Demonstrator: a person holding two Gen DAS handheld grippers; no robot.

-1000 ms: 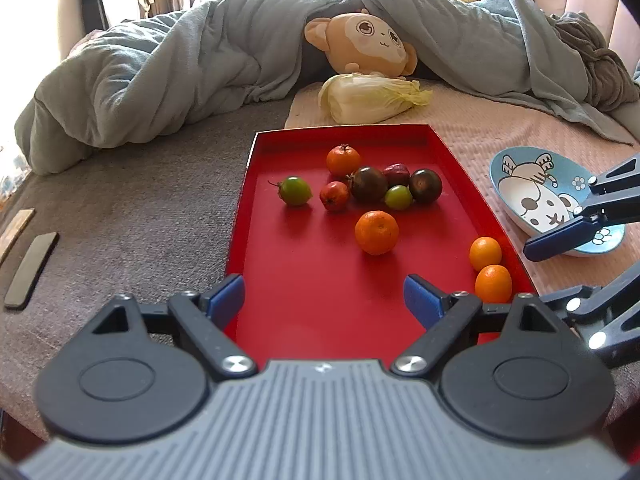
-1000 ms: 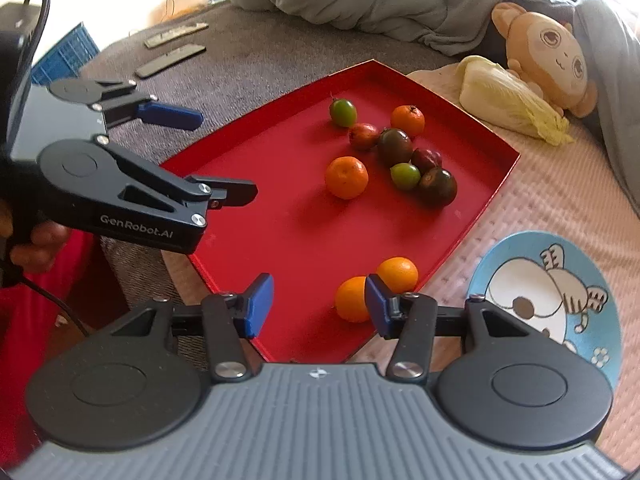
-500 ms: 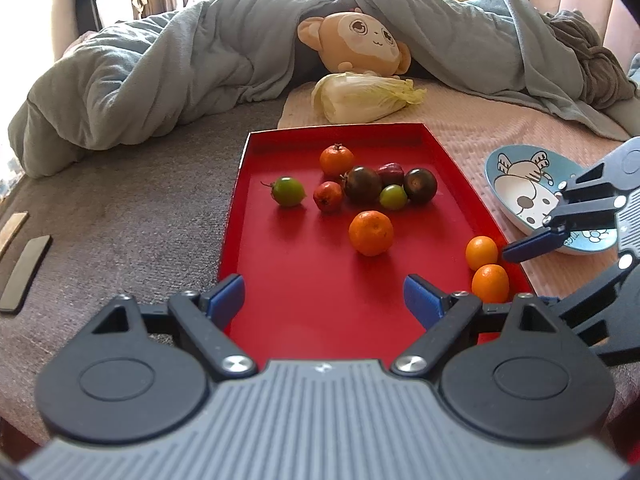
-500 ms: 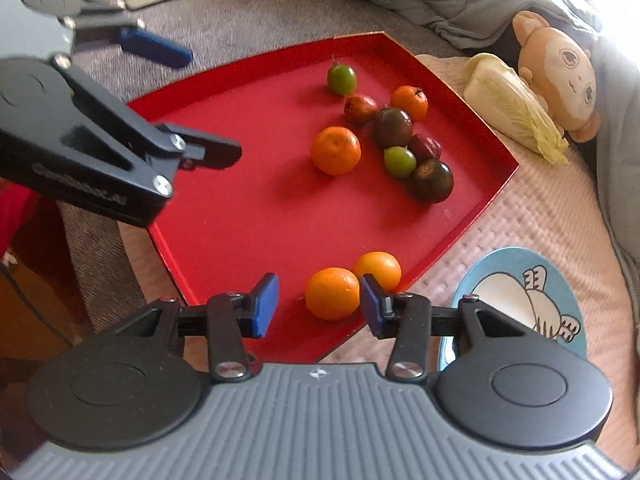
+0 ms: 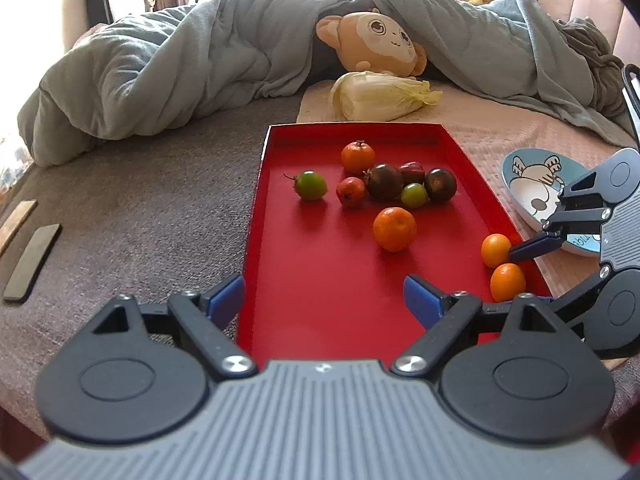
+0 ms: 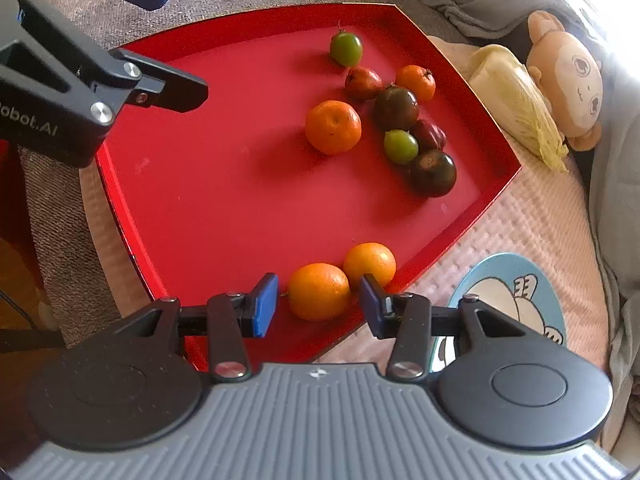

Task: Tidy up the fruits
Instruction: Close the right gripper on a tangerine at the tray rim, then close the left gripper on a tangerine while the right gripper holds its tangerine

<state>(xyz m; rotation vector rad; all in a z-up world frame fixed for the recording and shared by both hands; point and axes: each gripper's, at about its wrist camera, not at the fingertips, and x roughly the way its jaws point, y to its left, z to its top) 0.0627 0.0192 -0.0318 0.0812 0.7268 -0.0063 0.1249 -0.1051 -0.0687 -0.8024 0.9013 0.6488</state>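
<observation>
- Two small, smooth-skinned oranges sit touching each other at the near right corner of a glossy red tray (image 6: 168, 200); the nearer orange (image 6: 319, 291) lies between the blue pads of the right gripper (image 6: 318, 306), the farther orange (image 6: 369, 265) just beyond its right pad.
- The right gripper tilts steeply down over the tray corner, its jaws apart around the nearer orange with a sliver of gap on each side; no pad is seen pressing the fruit.
- Farther up the tray, a larger dimpled orange (image 5: 394, 228) rests alone, near a cluster of round fruit: two dark plums, two green, two red and a stemmed orange one.
- The left gripper (image 5: 324, 300) hovers over the tray's near edge, jaws wide and nothing between them.
- A pale blue bowl (image 5: 520, 176) with a cartoon animal sits on a quilted pink cover beside the tray, partly hidden by the right gripper.
- Beyond lie a leafy pale cabbage (image 5: 380, 94), a plush monkey (image 5: 376, 44) half tucked under a rumpled grey duvet (image 5: 180, 76).
</observation>
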